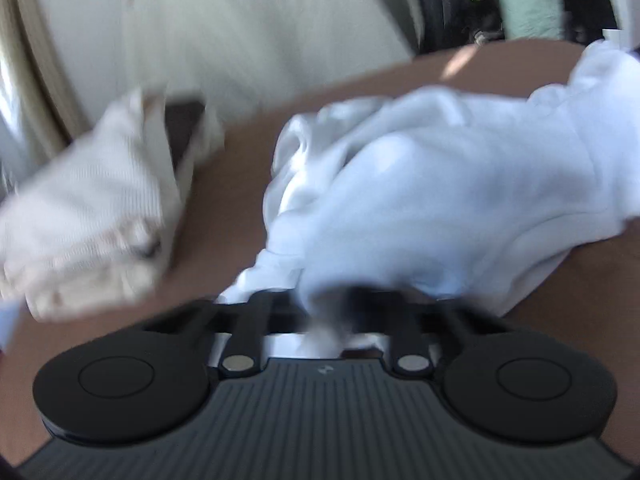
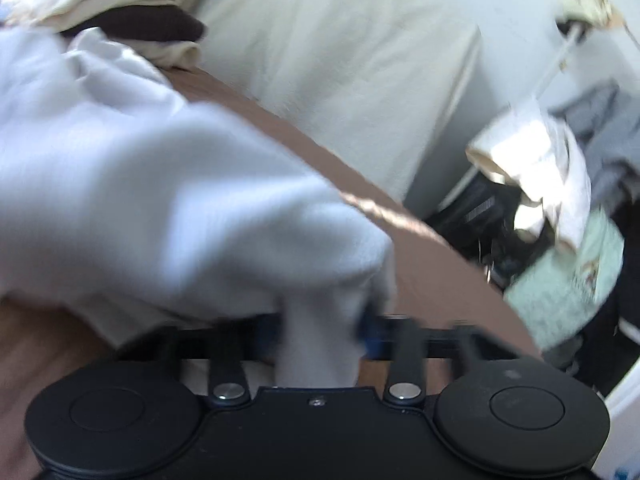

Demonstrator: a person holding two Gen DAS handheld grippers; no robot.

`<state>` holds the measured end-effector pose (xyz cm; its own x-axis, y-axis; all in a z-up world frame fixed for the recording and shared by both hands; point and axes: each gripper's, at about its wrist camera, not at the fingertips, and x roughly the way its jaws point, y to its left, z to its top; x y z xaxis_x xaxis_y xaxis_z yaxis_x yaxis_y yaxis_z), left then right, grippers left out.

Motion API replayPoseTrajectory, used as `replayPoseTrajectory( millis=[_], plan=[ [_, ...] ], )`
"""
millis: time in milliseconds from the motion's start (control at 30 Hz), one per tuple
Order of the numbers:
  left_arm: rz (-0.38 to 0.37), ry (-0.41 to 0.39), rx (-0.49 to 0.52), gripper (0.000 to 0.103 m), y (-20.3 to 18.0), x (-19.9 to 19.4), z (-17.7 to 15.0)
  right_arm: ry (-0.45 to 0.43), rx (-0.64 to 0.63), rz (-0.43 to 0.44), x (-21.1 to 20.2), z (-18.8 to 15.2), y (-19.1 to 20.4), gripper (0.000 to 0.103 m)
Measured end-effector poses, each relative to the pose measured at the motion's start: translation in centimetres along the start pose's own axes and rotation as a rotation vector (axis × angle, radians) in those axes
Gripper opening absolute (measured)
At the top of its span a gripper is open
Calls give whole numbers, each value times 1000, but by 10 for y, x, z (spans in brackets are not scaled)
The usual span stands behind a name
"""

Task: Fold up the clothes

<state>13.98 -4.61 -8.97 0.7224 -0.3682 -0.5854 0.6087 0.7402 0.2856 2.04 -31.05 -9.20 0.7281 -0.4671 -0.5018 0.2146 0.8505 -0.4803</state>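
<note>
Left gripper: I saw black round discs, a ribbed dark grey housing, silver pins.
Right gripper: black discs, silver pins, one small centre screw.

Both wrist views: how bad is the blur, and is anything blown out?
Left wrist: heavy motion blur on the white garment and cream folded stack; the hand-held gripper body stays sharp. Right wrist: same smear on the garment; sunlit cloth at right is overexposed; fisheye bends the brown table edge.

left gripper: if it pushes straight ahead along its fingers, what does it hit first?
The white garment: the left gripper already has a fold of it between its fingers, and the bunched cloth lies directly ahead on the brown table. Motion blur leaves depth uncertain.
</note>
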Motion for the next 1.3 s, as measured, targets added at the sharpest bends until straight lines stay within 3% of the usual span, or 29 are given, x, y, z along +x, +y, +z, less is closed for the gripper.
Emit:
replayPoseTrajectory(
  millis=[100,233,300,400,533,633,733,867,1067,1300],
  plan=[
    [58,-47,-15,10,6,-14,6,-10,162,-11,-12,5,-21,9],
    [114,-162,-132,9,30,-63,23,-81,277,-54,-43,11,-56,9],
    [124,-195,-158,9,33,-91,28,-120,258,-45,-59,14,-67,9],
    [179,-253,-100,9,21,-118,30,-161,210,-41,-78,12,-74,9],
    [223,-279,-175,9,20,-138,31,-196,216,-67,-102,-2,-84,8],
    [333,-295,-64,9,-1,-169,31,-236,270,-78,-125,-8,-105,8],
    [280,-319,-126,9,-13,-206,27,-279,322,-84,-149,-9,-130,8],
    [291,-363,-116,9,-22,-248,28,-325,365,-77,-181,-4,-161,8],
    [276,-461,-165,9,-6,-326,50,-457,287,-76,-249,9,-193,8],
    [286,-585,-136,9,-8,-411,92,-531,197,-49,-320,20,-225,8]
  ],
)
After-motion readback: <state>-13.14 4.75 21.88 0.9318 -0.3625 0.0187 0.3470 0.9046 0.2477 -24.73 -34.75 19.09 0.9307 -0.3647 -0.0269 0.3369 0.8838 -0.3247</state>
